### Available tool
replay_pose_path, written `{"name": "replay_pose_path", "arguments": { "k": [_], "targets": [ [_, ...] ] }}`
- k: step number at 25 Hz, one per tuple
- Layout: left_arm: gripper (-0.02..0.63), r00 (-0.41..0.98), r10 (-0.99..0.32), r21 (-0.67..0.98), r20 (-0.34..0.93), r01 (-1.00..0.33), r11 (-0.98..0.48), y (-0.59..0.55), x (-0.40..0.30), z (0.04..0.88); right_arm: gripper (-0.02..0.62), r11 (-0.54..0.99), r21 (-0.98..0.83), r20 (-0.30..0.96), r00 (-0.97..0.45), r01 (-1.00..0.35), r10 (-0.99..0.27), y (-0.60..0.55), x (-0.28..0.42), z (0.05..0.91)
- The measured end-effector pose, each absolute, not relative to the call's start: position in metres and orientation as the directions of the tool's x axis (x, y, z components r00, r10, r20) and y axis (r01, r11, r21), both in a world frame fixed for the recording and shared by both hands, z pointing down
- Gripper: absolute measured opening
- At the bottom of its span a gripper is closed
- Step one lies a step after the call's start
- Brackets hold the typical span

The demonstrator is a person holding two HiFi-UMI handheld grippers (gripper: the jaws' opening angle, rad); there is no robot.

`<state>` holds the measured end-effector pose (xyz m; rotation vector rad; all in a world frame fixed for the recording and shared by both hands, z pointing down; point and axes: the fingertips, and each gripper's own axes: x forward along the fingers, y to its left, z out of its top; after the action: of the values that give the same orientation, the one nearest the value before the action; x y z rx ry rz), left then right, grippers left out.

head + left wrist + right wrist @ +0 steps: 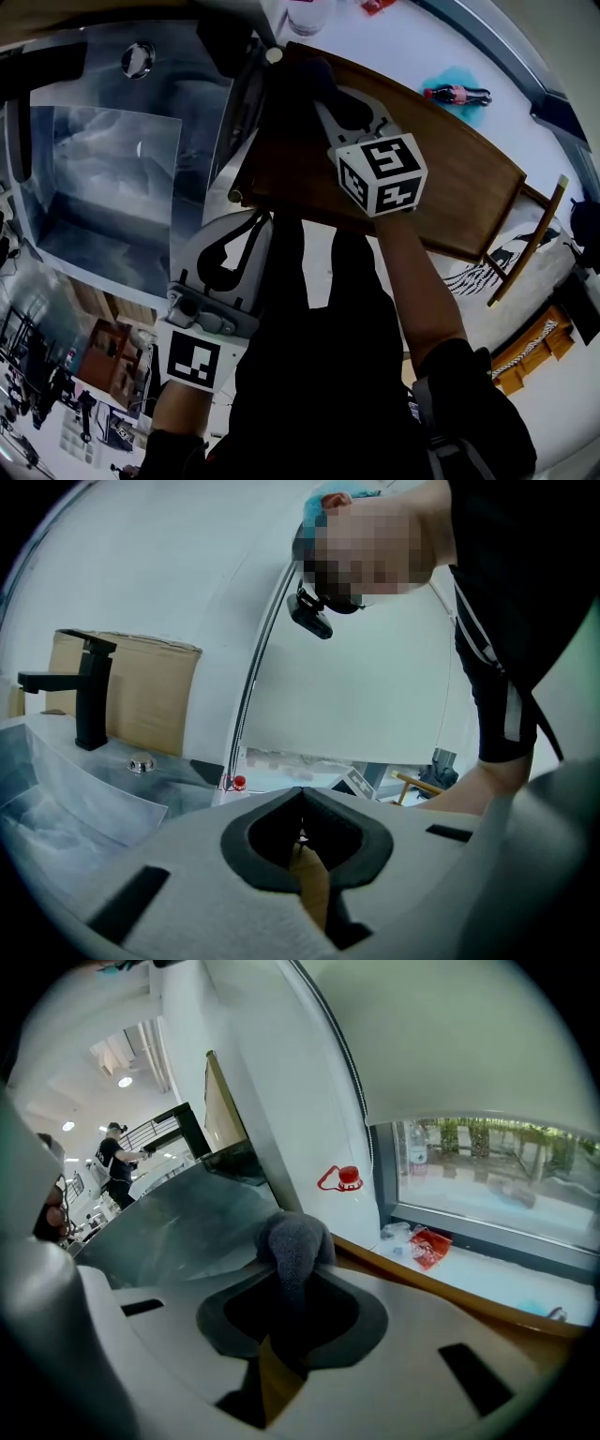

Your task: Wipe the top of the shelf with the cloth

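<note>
The right gripper (289, 1274) pinches the grey cloth (294, 1239) between its fingers, bunched at the upper-left end of the wooden shelf top (459, 178) in the head view. The board's long axis runs down to the right, so the wiping probably goes that way. The left gripper (301, 794), fingers pressed together and empty, hovers by the near-left corner.

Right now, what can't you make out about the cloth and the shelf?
Head view: the right hand-held gripper and its marker cube cover where the cloth meets the shelf top; contact unclear.
Right gripper view: that gripper's own body hides most of the shelf top; only an edge strip shows.
Left gripper view: cloth not in frame.
Head view: bottle label too small to read.
</note>
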<state>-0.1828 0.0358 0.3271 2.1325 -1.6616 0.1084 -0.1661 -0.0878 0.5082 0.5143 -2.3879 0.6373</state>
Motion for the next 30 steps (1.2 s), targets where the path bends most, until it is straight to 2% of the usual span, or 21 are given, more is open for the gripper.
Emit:
{"name": "replay_pose_path", "arguments": {
  "k": [12, 30],
  "targets": [
    [0.020, 0.329, -0.886, 0.273, 0.328, -0.931, -0.244, 0.025, -0.150, 0.328, 0.069, 0.783, -0.299, 0.668, -0.706, -0.546, -0.237, -0.100, -0.126, 0.515],
    [0.020, 0.426, -0.834, 0.272, 0.352, -0.899, -0.344, 0.000, -0.066, 0.329, 0.069, 0.702, -0.278, 0.689, -0.645, -0.655, -0.330, -0.126, -0.014, 0.515]
  ]
}}
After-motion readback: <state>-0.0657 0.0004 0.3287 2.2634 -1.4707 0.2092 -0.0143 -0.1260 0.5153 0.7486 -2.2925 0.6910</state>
